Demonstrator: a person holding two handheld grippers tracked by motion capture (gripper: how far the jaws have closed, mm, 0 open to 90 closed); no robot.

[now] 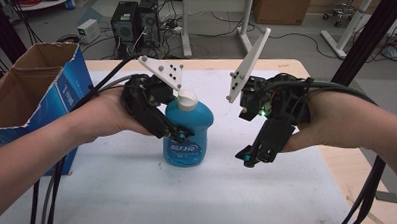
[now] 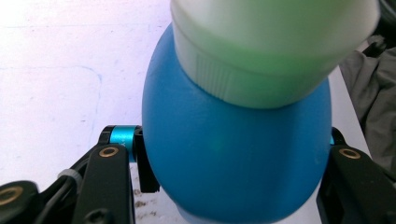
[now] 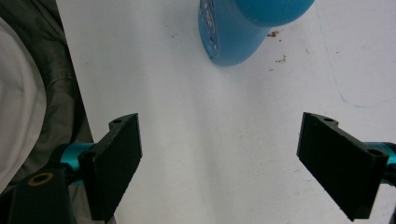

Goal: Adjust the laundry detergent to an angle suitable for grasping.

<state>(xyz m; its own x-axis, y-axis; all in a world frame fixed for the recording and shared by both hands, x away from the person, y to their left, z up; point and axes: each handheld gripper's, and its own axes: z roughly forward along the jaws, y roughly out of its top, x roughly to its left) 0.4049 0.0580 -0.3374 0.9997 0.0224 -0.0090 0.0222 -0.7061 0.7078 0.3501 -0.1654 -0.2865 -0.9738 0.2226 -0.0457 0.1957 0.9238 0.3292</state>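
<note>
Left tongs (image 1: 178, 136) pinch the blue bottle (image 1: 188, 136), label unreadable; right tongs (image 1: 249, 158) spread.

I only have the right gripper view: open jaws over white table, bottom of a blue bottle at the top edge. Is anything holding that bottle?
Observer: Yes. The left gripper is shut on the blue bottle, a jaw on each side of its body.
Operator: Is it upright? Capped?
Observer: Upright on the white table, with a white cap on top.
Operator: Where is my gripper relative to it?
Observer: The right gripper sits to the bottle's right, apart from it, jaws open.
Operator: Anything else nearby?
Observer: An open cardboard box stands at the table's left edge.
</note>
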